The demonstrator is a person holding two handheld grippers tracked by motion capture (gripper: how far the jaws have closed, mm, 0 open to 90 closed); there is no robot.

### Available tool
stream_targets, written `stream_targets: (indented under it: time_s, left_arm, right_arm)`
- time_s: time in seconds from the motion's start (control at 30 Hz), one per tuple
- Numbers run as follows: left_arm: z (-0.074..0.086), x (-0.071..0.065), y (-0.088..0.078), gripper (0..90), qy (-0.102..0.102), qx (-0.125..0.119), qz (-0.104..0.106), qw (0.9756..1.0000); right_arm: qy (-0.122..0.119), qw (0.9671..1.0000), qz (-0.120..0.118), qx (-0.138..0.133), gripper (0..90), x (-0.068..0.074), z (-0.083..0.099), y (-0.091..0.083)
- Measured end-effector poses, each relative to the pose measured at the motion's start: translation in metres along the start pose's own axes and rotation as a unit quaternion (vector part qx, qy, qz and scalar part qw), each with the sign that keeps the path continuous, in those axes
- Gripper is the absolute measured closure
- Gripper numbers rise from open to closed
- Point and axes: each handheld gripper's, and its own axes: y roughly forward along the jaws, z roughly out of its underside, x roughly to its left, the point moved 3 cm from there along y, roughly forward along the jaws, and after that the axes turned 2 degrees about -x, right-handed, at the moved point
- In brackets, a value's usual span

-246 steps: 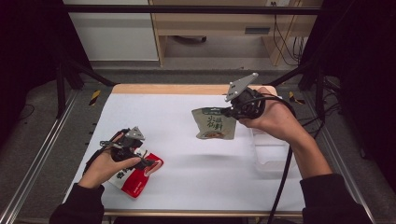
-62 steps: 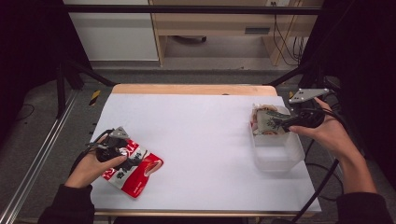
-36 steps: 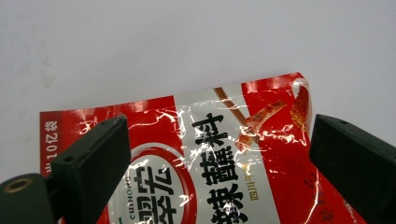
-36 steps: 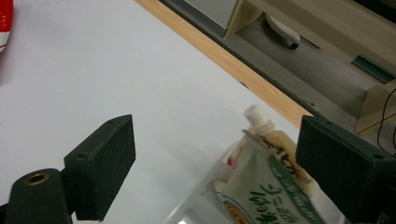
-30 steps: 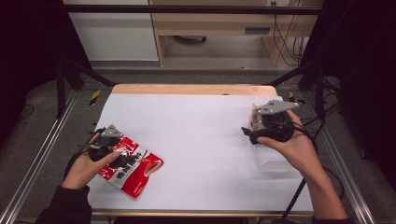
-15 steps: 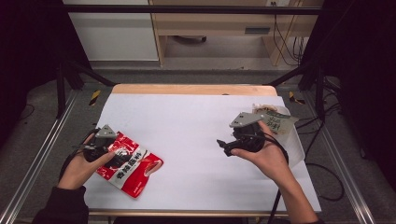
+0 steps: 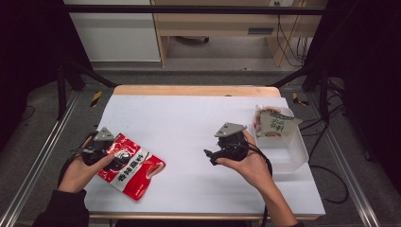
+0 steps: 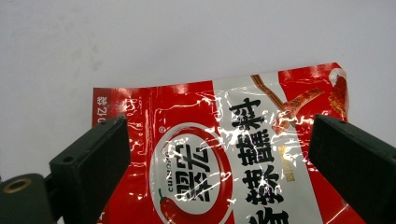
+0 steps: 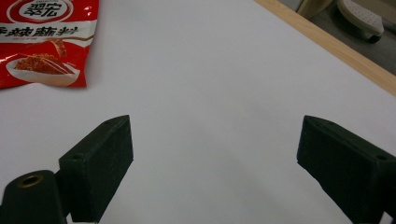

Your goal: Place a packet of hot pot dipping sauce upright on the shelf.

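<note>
- Left gripper (image 7: 97, 150), black, two-jawed, with a grey three-cornered plate on top, held in the person's left hand (image 7: 81, 171) at the near left of the table: its jaws stand wide apart over the near end of the glossy red and white plastic seasoning pouch (image 7: 130, 164). In the left gripper view the pouch (image 8: 243, 154) lies flat between and beyond the two jaws, which grip nothing.
- Red and white pouch: it rests flat on the white table sheet (image 7: 189, 123), near the left front corner, with its long axis slanting toward the front edge.
- Right gripper (image 7: 222, 150), of the same build, held in the person's right hand (image 7: 248, 163) right of the table's middle: its jaws are spread and empty, pointing left across bare white sheet. In the right gripper view the red pouch (image 9: 44, 42) lies well apart, at the upper left.
- Clear, rectangular plastic bin (image 7: 288, 153), at the right edge of the table, just beside the right hand.
- Green and beige printed packet (image 7: 274, 124), lying in the far end of the clear bin, tilted against its wall.
- Light wooden table edge (image 7: 189, 90), along the far side of the sheet.
</note>
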Motion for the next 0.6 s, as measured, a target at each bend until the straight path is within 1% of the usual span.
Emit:
stream_targets:
  time_s: [0.03,0.07,0.1,0.2,0.23,0.27,0.3,0.37,0.4,0.5,0.53,0.57,0.6]
  left_arm:
    - [0.002,0.0,0.0,5.9,-0.003,0.0,0.0,1.0]
    - [0.003,0.0,-0.001,5.9,-0.005,-0.001,-0.002,1.0]
    - [0.005,0.0,-0.001,5.8,-0.005,0.002,-0.003,1.0]
    - [0.009,0.002,-0.004,6.0,-0.01,0.0,-0.013,0.9999]
    - [0.011,0.002,-0.005,6.0,-0.016,-0.004,-0.018,0.9997]
    - [0.013,0.003,-0.006,6.0,-0.014,-0.004,-0.021,0.9997]
    - [0.015,0.003,-0.008,6.1,-0.016,-0.005,-0.026,0.9995]
    - [0.021,0.004,-0.01,6.1,-0.023,-0.008,-0.034,0.9991]
    - [0.026,0.006,-0.013,6.1,-0.03,-0.012,-0.038,0.9988]
    - [0.03,0.008,-0.015,6.1,-0.031,-0.012,-0.043,0.9985]
    - [0.032,0.008,-0.016,6.1,-0.031,-0.013,-0.048,0.9983]
    - [0.034,0.009,-0.017,6.1,-0.032,-0.017,-0.052,0.998]
    - [0.035,0.01,-0.018,6.1,-0.034,-0.018,-0.051,0.998]
  right_arm:
    - [0.001,1.0,-0.002,0.004,10.7,0.004,0.003,0.005]
    - [0.001,1.0,-0.002,0.004,10.7,0.004,0.003,0.005]
    - [0.003,1.0,-0.007,0.004,10.4,0.008,0.006,0.011]
    - [0.003,0.9999,-0.006,0.008,9.8,0.011,0.009,0.016]
    - [0.005,0.9999,-0.005,0.009,9.8,0.012,0.012,0.018]
    - [0.01,0.9999,-0.008,0.008,9.8,0.013,0.014,0.021]
    - [0.011,0.9999,-0.01,0.008,9.8,0.014,0.016,0.022]
    - [0.01,0.9999,-0.001,0.009,9.9,0.018,0.024,0.028]
    - [0.016,0.9998,0.0,0.008,9.9,0.018,0.027,0.029]
    - [0.017,0.9998,0.003,0.005,10.3,0.02,0.031,0.029]
    - [0.021,0.9997,0.01,0.002,10.5,0.021,0.034,0.029]
    - [0.022,0.9997,0.011,0.005,10.1,0.021,0.036,0.03]
    - [0.02,0.9997,0.014,0.005,10.1,0.022,0.038,0.03]
